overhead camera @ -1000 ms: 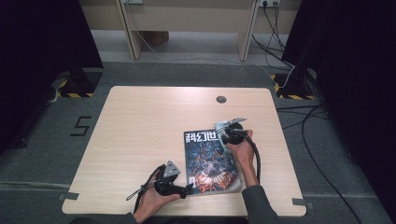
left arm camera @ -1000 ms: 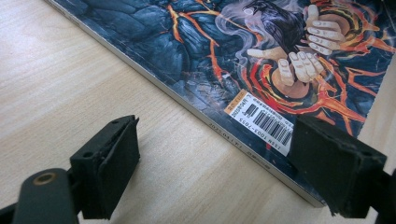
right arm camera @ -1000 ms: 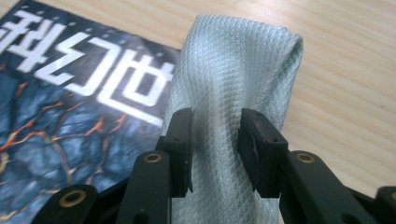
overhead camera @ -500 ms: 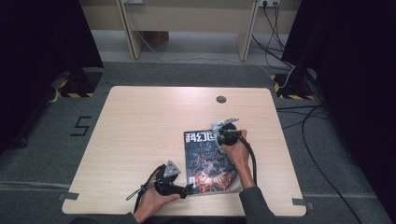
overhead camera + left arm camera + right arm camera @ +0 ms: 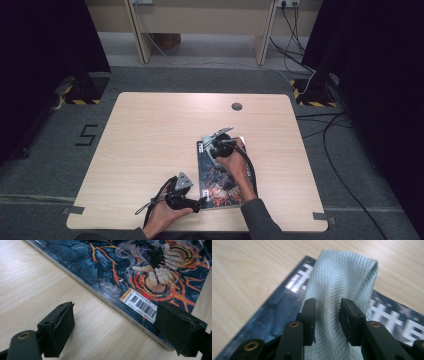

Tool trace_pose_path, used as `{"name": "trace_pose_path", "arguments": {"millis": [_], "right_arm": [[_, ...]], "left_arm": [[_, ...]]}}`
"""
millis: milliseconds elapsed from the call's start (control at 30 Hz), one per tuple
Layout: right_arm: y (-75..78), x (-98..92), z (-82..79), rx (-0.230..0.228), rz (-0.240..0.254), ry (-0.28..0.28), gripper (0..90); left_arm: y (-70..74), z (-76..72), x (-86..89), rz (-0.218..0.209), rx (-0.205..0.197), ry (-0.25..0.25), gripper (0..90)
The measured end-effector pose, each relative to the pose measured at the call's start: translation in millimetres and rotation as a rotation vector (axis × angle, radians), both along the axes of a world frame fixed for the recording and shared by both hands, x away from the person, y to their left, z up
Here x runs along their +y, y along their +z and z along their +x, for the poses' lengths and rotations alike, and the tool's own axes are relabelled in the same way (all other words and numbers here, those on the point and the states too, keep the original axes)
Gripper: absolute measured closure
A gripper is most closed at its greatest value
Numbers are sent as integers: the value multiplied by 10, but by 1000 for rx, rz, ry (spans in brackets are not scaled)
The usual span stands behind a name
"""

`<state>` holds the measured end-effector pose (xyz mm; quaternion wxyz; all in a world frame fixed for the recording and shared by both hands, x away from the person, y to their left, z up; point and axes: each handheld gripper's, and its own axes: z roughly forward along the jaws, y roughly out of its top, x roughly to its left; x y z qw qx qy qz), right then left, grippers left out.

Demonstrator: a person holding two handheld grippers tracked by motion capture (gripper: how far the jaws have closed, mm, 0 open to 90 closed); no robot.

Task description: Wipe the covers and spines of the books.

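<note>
A magazine (image 5: pixel 220 180) with a dark blue and orange cover lies flat near the table's front edge. My right gripper (image 5: pixel 216 144) is over its far left corner, shut on a pale grey-green cloth (image 5: pixel 337 290) that rests folded on the title area of the magazine (image 5: pixel 392 320). My left gripper (image 5: pixel 196 204) sits low at the magazine's near left corner, its jaws open wide. In the left gripper view the barcode corner of the magazine (image 5: pixel 140 305) lies between the pads (image 5: pixel 58 327), with the right pad over the cover edge.
The light wooden table (image 5: pixel 150 135) has a round cable grommet (image 5: pixel 237 106) near its far edge. Cables trail from both grippers toward the person. Grey carpet, a white desk frame and floor cables lie beyond the table.
My right gripper with the cloth has slid left across the top of the magazine, toward its far left corner. The left gripper has stayed at the near left corner.
</note>
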<state>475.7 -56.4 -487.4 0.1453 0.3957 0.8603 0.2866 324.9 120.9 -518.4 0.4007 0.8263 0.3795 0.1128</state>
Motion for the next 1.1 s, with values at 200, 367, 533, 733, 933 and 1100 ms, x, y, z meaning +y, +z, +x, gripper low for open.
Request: {"name": "trace_pose_path", "arguments": {"millis": [200,367,533,733,933,1100], "right_arm": [[9,108,-58,8,-12,72,659],[-4,96,-1,9,11,40,651],[13,166,-4,10,-19,45,655],[37,217,-176,50,-30,162,655],[20,155,-263,50,-1,198,657],[20,158,-306,40,-9,184,658]], "left_arm": [[0,-1,-1,-1,0,1,149],[-1,-2,-1,-1,-1,2,150],[-4,-2,0,-3,-3,1,150],[-4,-3,0,-4,-3,2,150],[-2,-3,1,-1,-2,2,150],[5,6,3,0,6,-4,154]]}}
